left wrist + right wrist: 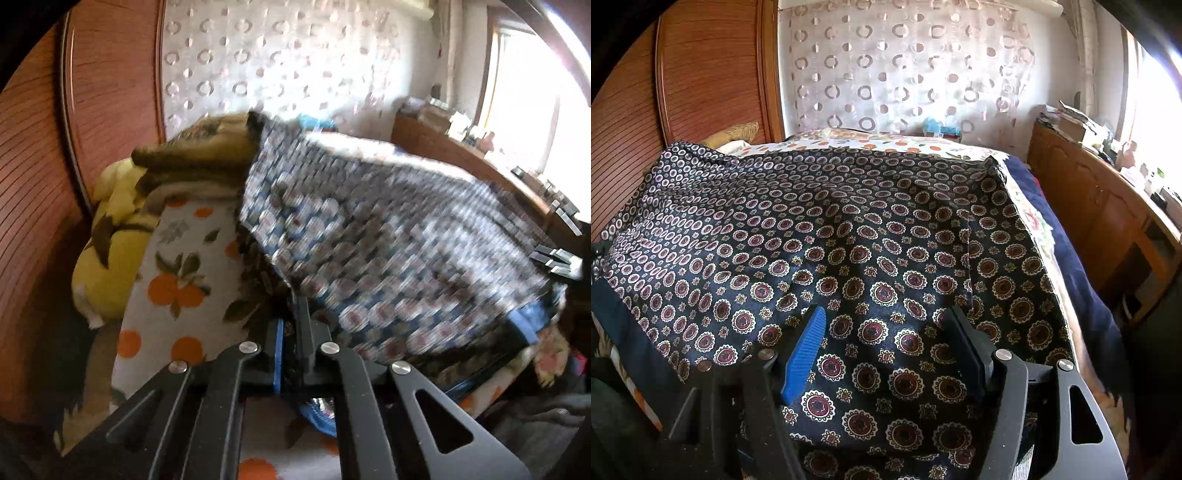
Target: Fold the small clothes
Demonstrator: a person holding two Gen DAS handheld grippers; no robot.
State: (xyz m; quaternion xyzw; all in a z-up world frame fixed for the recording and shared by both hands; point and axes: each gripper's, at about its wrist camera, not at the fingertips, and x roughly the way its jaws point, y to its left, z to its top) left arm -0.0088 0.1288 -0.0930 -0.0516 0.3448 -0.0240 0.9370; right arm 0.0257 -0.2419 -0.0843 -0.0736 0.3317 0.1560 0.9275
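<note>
Left wrist: gripper [291, 332] fingers pinch silky medallion-print garment [388, 236].

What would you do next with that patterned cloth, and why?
Probably close the right gripper on the patterned cloth. Its jaws stand open over the fabric, while the left gripper looks already shut on an edge, so both could then lift it into a fold.
</note>
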